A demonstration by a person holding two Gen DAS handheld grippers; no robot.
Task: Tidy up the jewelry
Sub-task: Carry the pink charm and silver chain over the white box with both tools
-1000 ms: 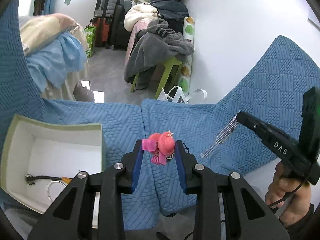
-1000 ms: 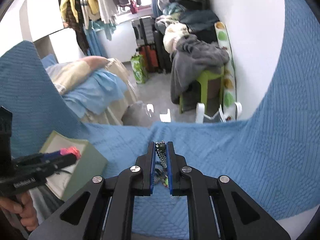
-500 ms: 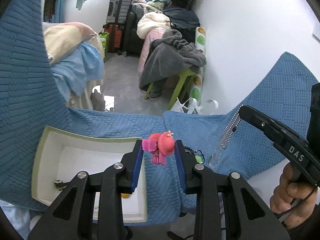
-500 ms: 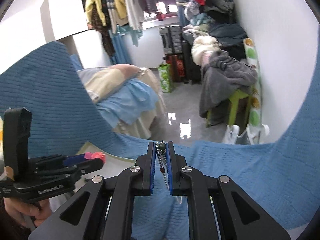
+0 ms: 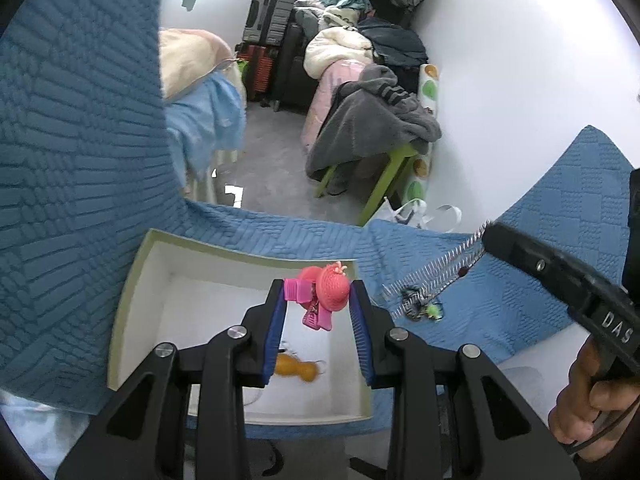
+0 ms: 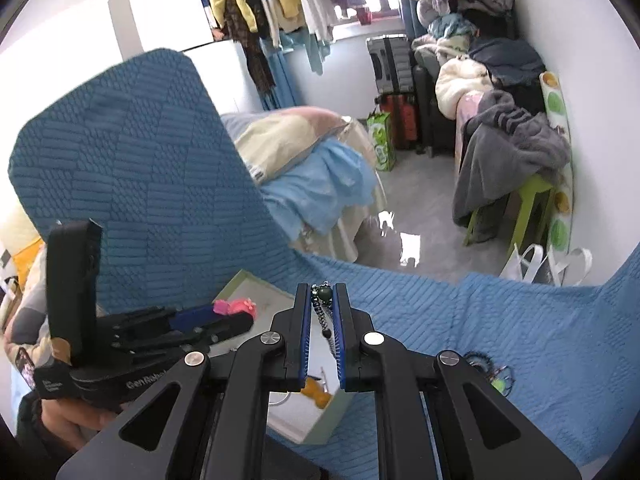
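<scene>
My left gripper (image 5: 317,287) is shut on a pink hair clip with a coral hat-shaped ornament (image 5: 330,292). It hangs over a white box with a green rim (image 5: 132,280); an orange piece (image 5: 296,368) lies inside. My right gripper (image 6: 321,289) is shut on a beaded chain with a dark green bead (image 6: 323,295). In the left wrist view the right gripper (image 5: 490,235) comes in from the right, the chain (image 5: 436,276) blurred below it. The right wrist view shows the left gripper (image 6: 246,320) with the clip (image 6: 234,306) over the box (image 6: 324,420).
A blue quilted cloth (image 5: 520,280) covers the work surface. A small tangle of jewellery (image 5: 420,306) lies on it right of the box, also seen as a tangle (image 6: 492,372) in the right wrist view. A hand (image 5: 584,400) holds the right gripper. Behind are a bed, suitcases and piled clothes.
Both grippers have moved left, so the box now lies under the left gripper. The chain's lower end has lifted off the cloth and hangs swinging from the right gripper.
</scene>
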